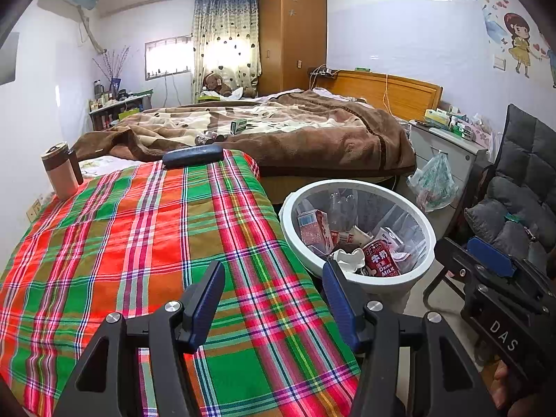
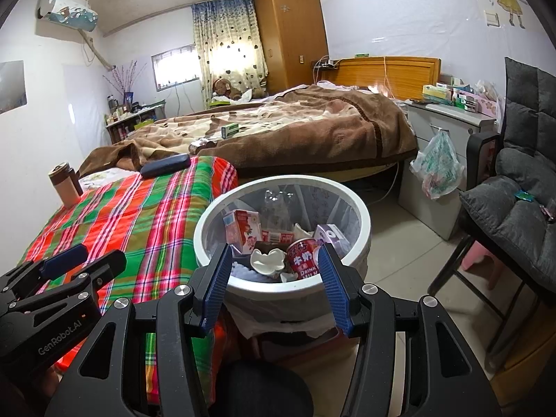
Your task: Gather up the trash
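Both grippers hang part-open and empty; the left gripper (image 1: 274,299) over the plaid cloth (image 1: 139,243). The right gripper (image 2: 274,281) faces the white bin (image 2: 361,215) holding cartons and a red milk can (image 2: 300,260).

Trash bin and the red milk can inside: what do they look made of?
Trash bin: looks like smooth white plastic, slightly glossy rim, lined with a thin translucent bag. Red milk can: probably metal, going by its silvery rolled top rim and glossy printed body.
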